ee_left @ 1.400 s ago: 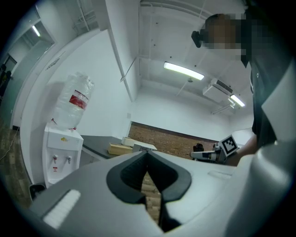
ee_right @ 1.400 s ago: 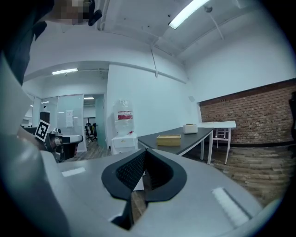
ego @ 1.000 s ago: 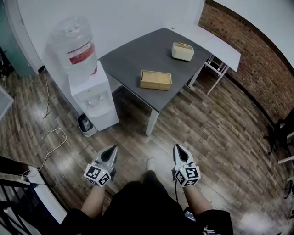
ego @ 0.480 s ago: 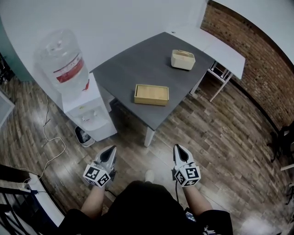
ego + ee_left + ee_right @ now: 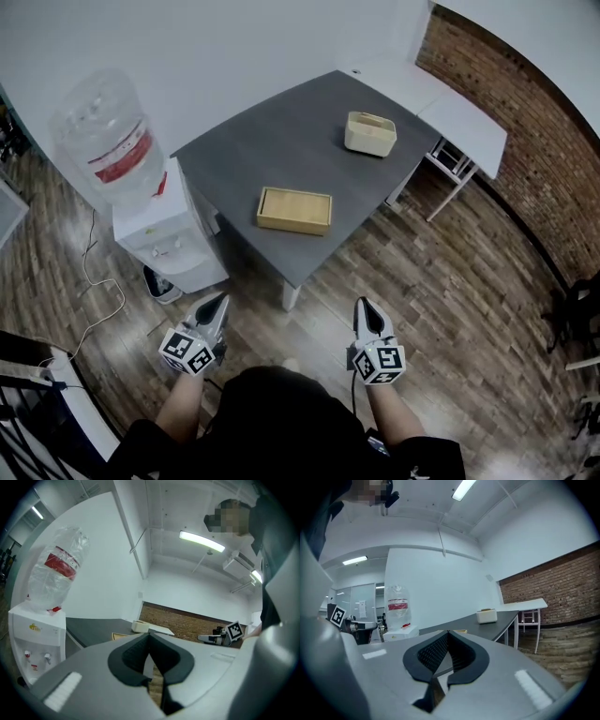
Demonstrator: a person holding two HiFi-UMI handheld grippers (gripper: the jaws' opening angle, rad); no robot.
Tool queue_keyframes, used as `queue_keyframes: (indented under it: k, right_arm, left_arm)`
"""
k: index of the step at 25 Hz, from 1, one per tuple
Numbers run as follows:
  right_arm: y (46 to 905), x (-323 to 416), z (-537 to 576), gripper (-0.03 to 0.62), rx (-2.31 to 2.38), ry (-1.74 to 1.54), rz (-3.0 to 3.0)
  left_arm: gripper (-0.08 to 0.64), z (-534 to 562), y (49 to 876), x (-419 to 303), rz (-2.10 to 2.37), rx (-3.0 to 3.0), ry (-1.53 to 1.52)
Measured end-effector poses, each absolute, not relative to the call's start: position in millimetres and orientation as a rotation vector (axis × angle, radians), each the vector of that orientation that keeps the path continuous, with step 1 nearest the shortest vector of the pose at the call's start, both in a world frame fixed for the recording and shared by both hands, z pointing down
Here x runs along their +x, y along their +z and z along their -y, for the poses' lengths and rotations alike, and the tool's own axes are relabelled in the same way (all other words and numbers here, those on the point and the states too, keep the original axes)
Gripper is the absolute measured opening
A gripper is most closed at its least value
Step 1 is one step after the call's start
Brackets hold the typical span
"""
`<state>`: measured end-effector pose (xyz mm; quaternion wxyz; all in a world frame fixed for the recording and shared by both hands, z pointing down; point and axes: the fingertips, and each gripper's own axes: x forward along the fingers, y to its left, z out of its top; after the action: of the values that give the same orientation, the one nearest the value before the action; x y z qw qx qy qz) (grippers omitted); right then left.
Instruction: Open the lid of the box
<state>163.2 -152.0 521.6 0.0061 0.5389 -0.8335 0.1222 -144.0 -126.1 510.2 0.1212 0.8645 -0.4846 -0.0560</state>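
Wooden box (image 5: 294, 210) is seen shut by the table's (image 5: 272, 141) front edge. Left tongs (image 5: 217, 305) and right tongs (image 5: 367, 309) are held closed and empty, not needed yet.

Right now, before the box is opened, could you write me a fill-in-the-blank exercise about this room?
1. The table under the wooden box is ____ in colour.
2. The fingers of the left gripper and the right gripper are ____, holding nothing.
3. In the head view, the water dispenser stands to the ____ of the table.
4. The wall at the right is built of ____.
Missing words: gray; shut; left; brick.
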Motion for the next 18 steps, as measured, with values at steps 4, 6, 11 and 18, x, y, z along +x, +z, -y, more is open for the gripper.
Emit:
queue_keyframes:
  k: [4, 6, 11, 18]
  right_arm:
    - [523, 169, 164, 0.003, 1.703, 0.402, 2.62]
    - [527, 167, 168, 0.003, 1.677, 0.406, 2.623]
    - [530, 167, 184, 0.003, 1.684, 0.43, 2.616]
    - [526, 170, 217, 0.003, 1.729, 0.396, 2.583]
  left_arm:
    - [0.0, 142, 501, -135, 1.417, 2.504, -0.241]
    - [0.0, 148, 500, -135, 1.43, 2.487, -0.249]
    - [0.0, 165, 500, -136, 1.43, 2.496, -0.223]
    - [0.0, 213, 504, -134, 1.381, 2.542, -0.205]
